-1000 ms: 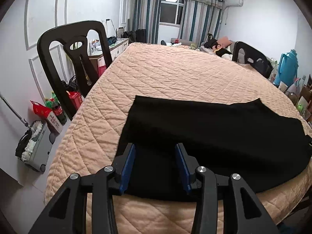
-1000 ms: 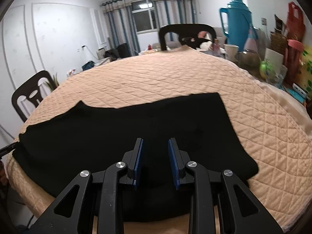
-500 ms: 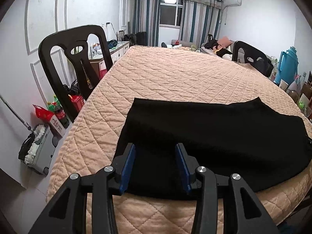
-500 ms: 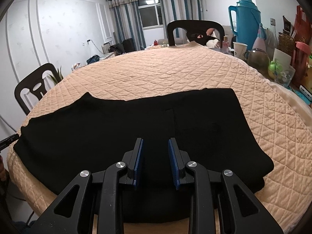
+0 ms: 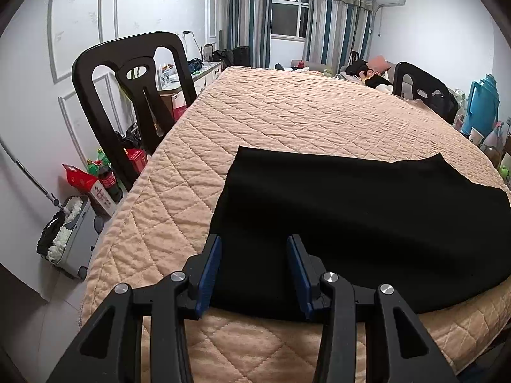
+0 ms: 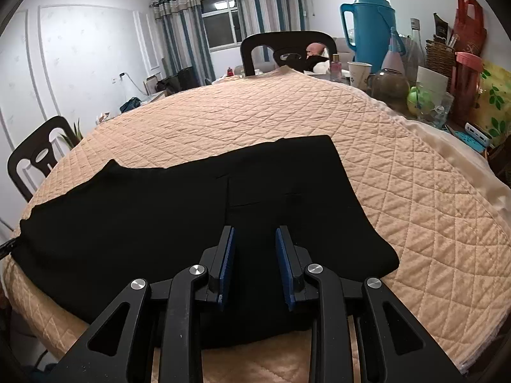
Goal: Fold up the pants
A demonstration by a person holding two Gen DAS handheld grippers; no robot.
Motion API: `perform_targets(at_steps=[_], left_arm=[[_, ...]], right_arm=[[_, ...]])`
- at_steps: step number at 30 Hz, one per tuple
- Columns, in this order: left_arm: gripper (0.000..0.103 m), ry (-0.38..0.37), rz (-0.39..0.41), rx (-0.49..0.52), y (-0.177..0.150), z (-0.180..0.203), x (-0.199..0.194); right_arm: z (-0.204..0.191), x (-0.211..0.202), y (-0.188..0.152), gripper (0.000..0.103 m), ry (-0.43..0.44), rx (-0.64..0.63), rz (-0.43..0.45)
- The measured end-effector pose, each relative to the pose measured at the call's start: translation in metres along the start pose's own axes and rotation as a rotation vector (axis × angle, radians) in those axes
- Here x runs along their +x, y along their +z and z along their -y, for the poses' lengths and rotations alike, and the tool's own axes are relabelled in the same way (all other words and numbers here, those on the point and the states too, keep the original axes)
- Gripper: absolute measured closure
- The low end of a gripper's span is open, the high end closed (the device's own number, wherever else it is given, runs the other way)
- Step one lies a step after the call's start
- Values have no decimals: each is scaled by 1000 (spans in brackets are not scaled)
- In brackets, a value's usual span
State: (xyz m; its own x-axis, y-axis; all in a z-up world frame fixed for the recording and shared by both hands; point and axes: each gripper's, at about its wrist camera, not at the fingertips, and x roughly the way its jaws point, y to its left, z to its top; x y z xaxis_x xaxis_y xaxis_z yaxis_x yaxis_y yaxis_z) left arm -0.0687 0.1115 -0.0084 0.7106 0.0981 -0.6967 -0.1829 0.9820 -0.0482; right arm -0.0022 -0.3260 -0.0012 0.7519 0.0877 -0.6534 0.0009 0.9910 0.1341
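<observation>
Now, operator, what you are holding:
Left gripper (image 5: 254,266): you tip it forward and down over the near edge of the table; its blue pads (image 5: 210,271) stand spread, nothing pinched, black cloth seen through the gap.
Right gripper (image 6: 255,263): you hold it at the same downward slant over the near edge; jaws parted, narrower than the left, pressing on nothing.
Pants (image 5: 367,223): black, laid flat lengthwise along the near edge of the quilted peach cover (image 5: 303,118); the right wrist view shows a pocket seam.
Pants ends: one end lies under your left gripper near the table's left edge, the other under your right.
Chair (image 5: 134,95): dark, standing at the table's left edge.
Blue thermos (image 6: 367,25): upright among clutter at the right edge.
</observation>
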Motion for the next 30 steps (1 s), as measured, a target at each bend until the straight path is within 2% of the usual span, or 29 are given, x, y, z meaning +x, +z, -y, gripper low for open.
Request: perform_targets(at_steps=[10,16,20,24,27,30], left_arm=[[57,2,-1,-2,0,0,0],[54,-7,2,-4,-2,0,-1],[43,-24,9,-21,-5,-6,-1],[40,-20,26,-35,-8,-11,2],[43,2,48,-25,-11,-3,3],[54,2,50,-8,-10,4,2]], right_arm=[[-20,4,3,76,55,-36,1],[-25,5,3,76,74,-39,3],[-28,7,3,76,89,-36,5],[-35,9,3,76,107,-42,7],[-39,10,3,76,117,-48,8],[-41,10,2,76,128,-49,11]])
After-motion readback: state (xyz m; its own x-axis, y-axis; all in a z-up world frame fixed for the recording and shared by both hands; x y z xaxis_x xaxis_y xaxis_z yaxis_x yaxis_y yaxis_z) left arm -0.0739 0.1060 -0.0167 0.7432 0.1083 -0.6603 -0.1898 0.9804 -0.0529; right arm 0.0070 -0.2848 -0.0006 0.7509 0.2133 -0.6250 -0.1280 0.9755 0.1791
